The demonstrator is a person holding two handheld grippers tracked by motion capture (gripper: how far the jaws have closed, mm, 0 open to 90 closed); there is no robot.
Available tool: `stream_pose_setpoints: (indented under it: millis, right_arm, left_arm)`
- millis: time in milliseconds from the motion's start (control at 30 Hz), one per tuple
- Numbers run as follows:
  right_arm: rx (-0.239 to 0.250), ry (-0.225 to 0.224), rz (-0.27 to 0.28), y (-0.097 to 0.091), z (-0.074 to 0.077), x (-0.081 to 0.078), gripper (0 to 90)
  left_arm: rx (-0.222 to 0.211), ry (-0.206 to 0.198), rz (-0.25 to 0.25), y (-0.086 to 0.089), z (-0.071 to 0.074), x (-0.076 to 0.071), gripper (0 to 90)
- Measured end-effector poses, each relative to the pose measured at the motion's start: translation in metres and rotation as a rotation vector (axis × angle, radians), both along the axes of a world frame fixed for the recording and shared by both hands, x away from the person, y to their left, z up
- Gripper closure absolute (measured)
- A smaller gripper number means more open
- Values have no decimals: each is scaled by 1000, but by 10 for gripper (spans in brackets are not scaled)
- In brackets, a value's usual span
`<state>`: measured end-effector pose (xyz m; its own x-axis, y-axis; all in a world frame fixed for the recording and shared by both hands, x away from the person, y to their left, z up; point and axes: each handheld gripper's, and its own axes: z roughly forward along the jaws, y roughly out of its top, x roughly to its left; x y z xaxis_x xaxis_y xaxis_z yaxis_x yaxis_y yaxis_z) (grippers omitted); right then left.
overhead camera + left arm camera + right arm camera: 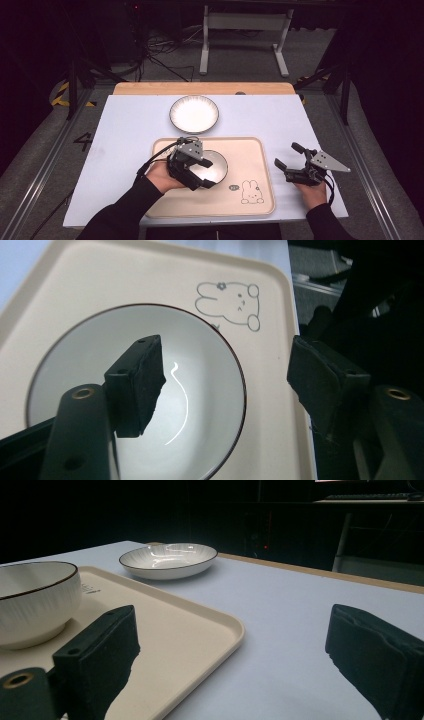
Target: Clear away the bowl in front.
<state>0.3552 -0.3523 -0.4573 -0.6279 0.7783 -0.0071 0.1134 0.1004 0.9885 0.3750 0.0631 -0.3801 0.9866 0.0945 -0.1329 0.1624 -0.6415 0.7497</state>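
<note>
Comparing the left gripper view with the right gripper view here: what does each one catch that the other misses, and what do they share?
Left gripper view alone: the rabbit drawing printed on the tray, and the inside of the bowl seen from above, with the left gripper open over it.

Right gripper view alone: the plate on the table past the tray, and the right gripper open above the table beside the tray's edge.

Both: the cream tray and the white bowl standing on it.

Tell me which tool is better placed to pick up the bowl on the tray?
Left. The left tool hovers open directly over the bowl, with one jaw above its inside. The right tool, also open, is off the tray, over the table.
</note>
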Motion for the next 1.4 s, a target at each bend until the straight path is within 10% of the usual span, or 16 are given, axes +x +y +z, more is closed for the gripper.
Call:
stream_pose_setpoints:
  millis: [767,1400]
  right_arm:
    - [-2,16,4,0,0,2,73]
    - [3,14,8,-1,0,2,73]
  left_arm:
    - [-198,-80,349,68,6,-7,193]
    - [-283,-96,516,110,-3,-2,119]
